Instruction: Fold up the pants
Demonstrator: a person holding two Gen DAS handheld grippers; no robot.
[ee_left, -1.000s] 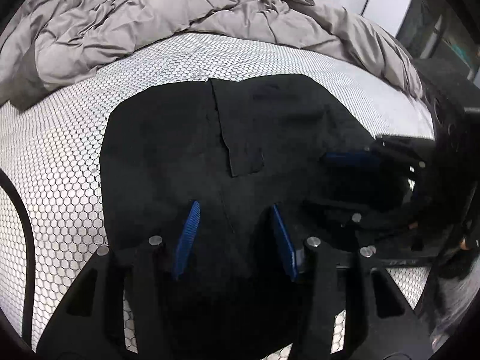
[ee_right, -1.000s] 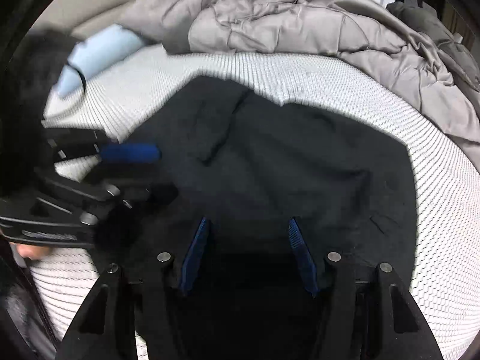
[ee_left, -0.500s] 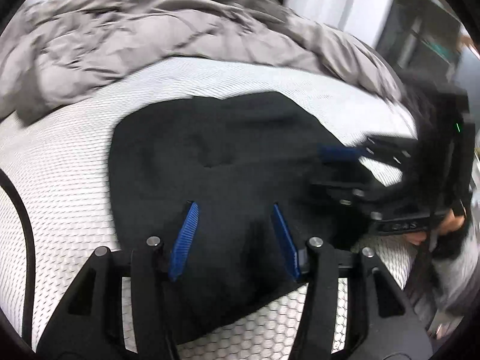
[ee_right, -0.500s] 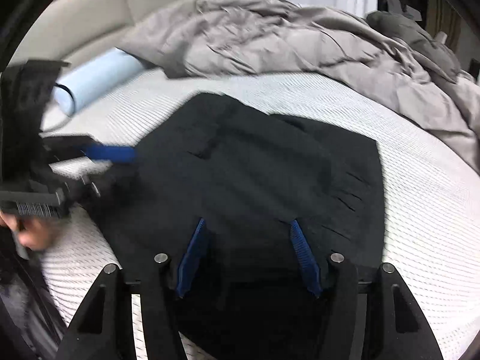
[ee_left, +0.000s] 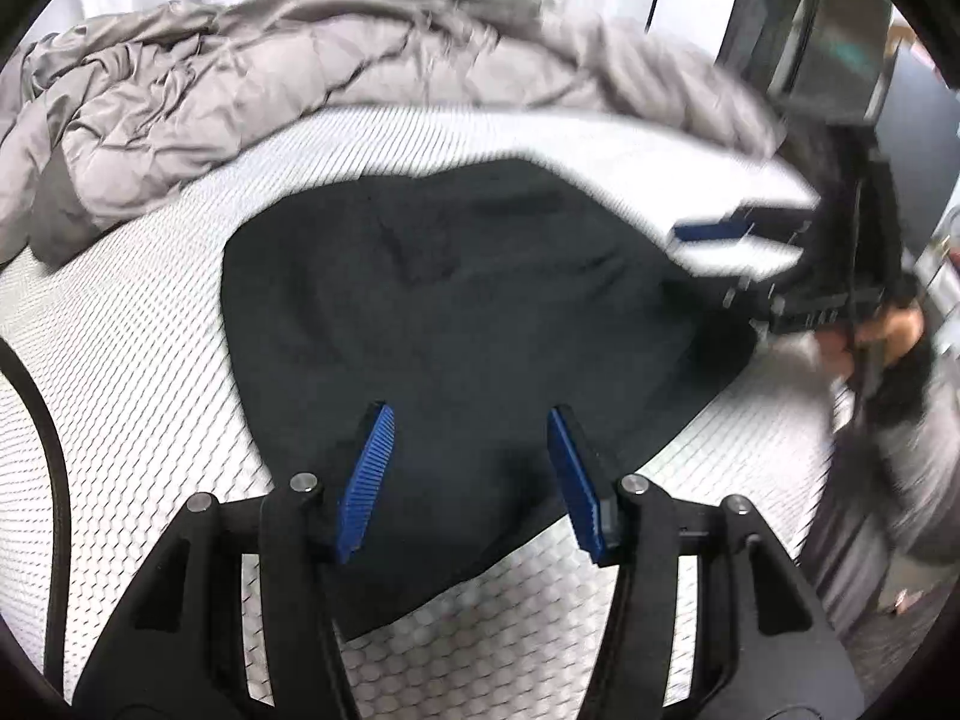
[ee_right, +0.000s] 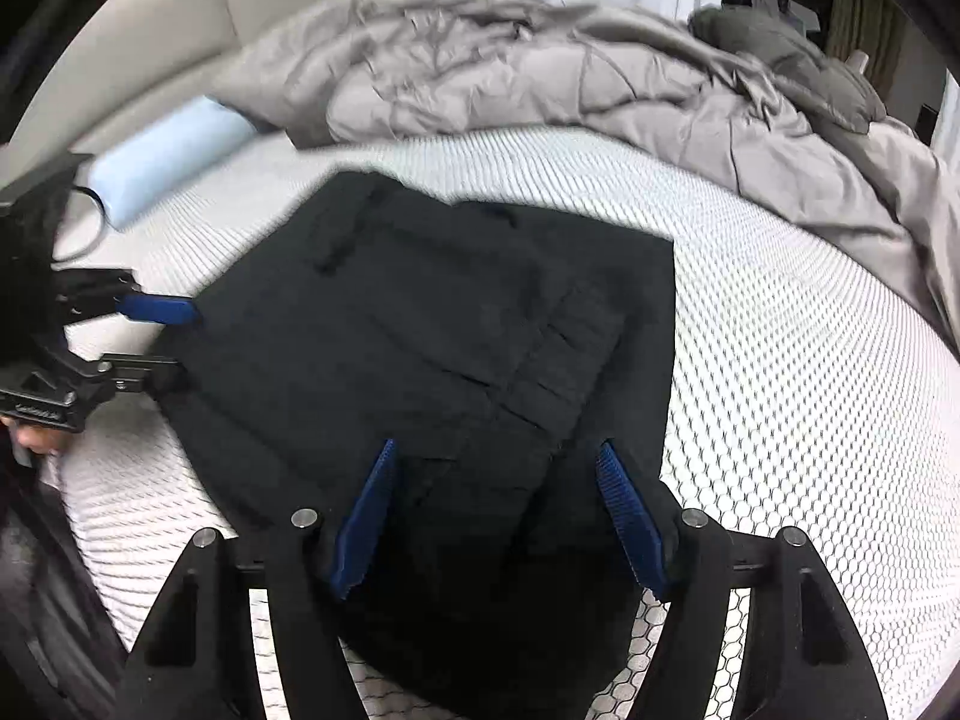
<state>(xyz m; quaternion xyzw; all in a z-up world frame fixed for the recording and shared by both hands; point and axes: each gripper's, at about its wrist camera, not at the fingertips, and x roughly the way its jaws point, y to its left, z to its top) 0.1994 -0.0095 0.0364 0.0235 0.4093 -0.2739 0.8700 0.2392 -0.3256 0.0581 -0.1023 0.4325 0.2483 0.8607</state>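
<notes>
The black pants [ee_left: 456,324] lie folded into a compact dark shape on the white honeycomb-patterned mattress [ee_left: 150,372]; they also show in the right wrist view [ee_right: 456,360]. My left gripper [ee_left: 471,468] is open and empty, held above the near edge of the pants. My right gripper [ee_right: 498,510] is open and empty above the near part of the pants. Each gripper shows in the other's view: the right gripper [ee_left: 774,264] at the right edge, the left gripper [ee_right: 132,336] at the left edge.
A crumpled grey duvet [ee_left: 270,102] is heaped along the far side of the bed, also in the right wrist view [ee_right: 540,72]. A pale blue roll [ee_right: 168,162] lies at the far left by the beige headboard [ee_right: 144,36]. A black cable [ee_left: 54,468] runs at left.
Both grippers have drawn back and up from the pants, staying open. The pants look smaller and lie flat on the mattress. The two grippers have moved apart.
</notes>
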